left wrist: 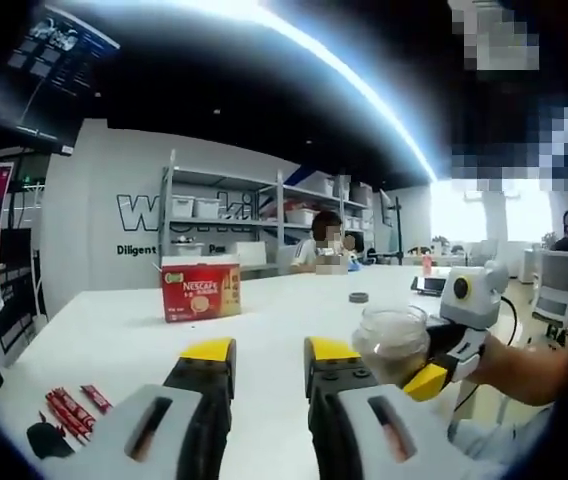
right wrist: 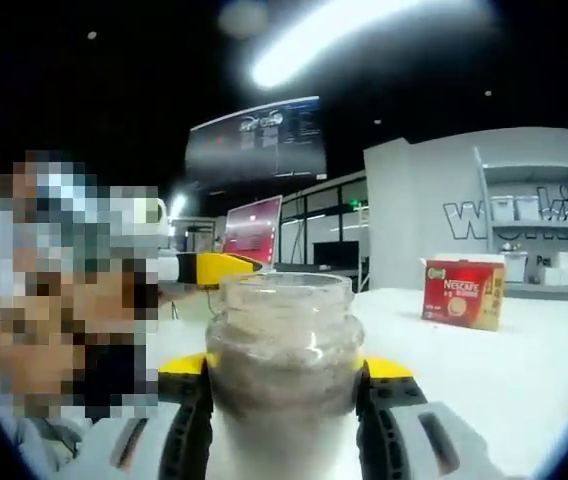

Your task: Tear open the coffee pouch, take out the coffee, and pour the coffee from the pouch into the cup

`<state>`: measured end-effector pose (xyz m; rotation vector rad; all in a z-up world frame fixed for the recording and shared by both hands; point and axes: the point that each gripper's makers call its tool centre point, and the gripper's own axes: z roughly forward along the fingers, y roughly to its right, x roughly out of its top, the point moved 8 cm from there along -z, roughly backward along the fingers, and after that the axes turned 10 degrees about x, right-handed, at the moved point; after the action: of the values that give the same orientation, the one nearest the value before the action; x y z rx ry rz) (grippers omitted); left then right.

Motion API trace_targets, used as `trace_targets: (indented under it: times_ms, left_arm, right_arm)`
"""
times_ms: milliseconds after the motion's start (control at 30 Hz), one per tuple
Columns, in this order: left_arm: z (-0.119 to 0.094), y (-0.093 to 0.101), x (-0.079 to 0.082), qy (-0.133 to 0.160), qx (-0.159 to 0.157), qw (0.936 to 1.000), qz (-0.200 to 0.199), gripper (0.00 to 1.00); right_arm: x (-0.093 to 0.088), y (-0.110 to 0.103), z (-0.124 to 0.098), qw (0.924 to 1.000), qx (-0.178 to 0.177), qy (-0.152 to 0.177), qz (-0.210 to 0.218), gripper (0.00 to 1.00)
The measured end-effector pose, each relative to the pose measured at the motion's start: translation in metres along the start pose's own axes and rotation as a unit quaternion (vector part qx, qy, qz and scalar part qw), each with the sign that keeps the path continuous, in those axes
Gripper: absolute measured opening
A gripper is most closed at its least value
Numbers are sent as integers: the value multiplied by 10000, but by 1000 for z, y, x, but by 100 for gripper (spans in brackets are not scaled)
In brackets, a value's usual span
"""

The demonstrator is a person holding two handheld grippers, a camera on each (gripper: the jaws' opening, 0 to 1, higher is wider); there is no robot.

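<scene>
Above the white table [left wrist: 114, 330], the right gripper [right wrist: 286, 395] is clamping a glass jar [right wrist: 284, 340] holding coffee powder; the left gripper [left wrist: 269, 365] is hovering open-jawed. Keeping the jar upright seems wise.

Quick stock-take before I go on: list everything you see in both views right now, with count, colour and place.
Glass jar: one, clear with pale brownish contents, open top, held between the right claw's jaws, above the table.
Coffee box: one, red, standing on the white table, far side.
Coffee sachets: a few, red, lying on the table near its left edge; exact count unclear.
Small ring-shaped thing: one, dark, on the table past the jar.
Table: one, white.
Shelf unit: one, grey, with white bins, against the back wall.
Seated person: one, behind the table.
Left claw: yellow-tipped, open, nothing between the jaws.
Right claw: yellow-tipped, shut on the jar.
</scene>
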<state>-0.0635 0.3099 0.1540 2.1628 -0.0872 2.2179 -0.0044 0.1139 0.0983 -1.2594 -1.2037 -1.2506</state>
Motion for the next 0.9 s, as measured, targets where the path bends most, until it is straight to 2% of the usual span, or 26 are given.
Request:
trace_targets:
  times_ms: [467,900]
  left_arm:
    - [-1,10,4,54,-129,9999,44,29]
    - [-5,10,7,127,-144,9998,12,29]
  right_arm:
    - [1,6,-1,10000,-66,-40,-13,57]
    - [1,11,0,9999,-145,-49,-15,57]
